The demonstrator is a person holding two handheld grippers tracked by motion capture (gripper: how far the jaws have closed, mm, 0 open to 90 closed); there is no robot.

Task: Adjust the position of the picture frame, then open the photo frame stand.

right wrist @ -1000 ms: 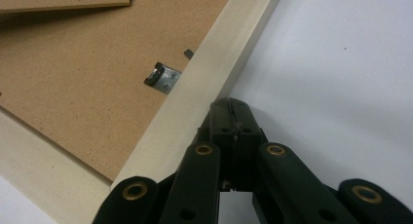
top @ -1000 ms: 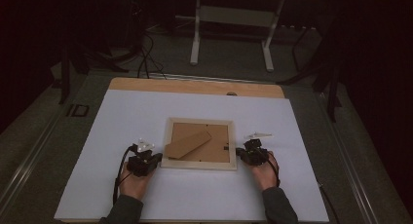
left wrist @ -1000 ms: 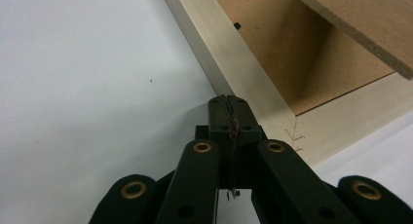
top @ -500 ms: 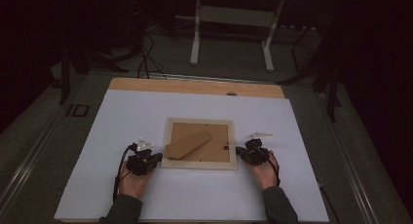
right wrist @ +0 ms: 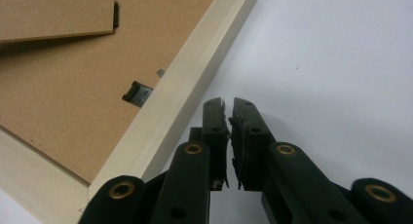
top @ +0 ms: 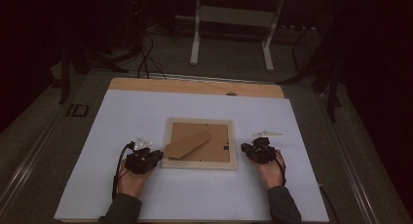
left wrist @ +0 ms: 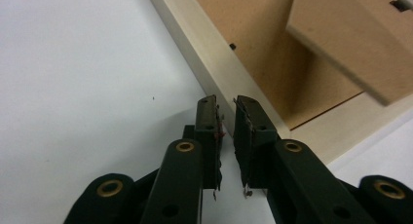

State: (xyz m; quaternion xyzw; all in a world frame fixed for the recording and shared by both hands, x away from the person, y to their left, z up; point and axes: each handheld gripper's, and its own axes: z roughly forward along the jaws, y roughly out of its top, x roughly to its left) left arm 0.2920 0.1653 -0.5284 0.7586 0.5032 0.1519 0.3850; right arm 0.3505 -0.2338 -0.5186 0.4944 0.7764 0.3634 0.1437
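Wooden frame (top: 199, 164) btwn grippers; jaws just cracked open, prob. empty.

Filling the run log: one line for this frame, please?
frame: face-down on white mat | left gripper: jaws just opening, narrow gap, nothing between, at frame edge | right gripper: same, opposite edge

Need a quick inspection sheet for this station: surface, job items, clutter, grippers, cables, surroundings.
Surface: white sheet over a wooden table.
Job's things: picture frame lying back side up, centred; brown stand flap raised off its backing.
Clutter: nothing seen.
Grippers: left gripper at the frame's left edge, right gripper beside its right edge; both have just been opening, narrow gap, nothing between the jaws.
Cables: black cable loops from the left gripper.
Surroundings: dark room, white stand, floor cables.
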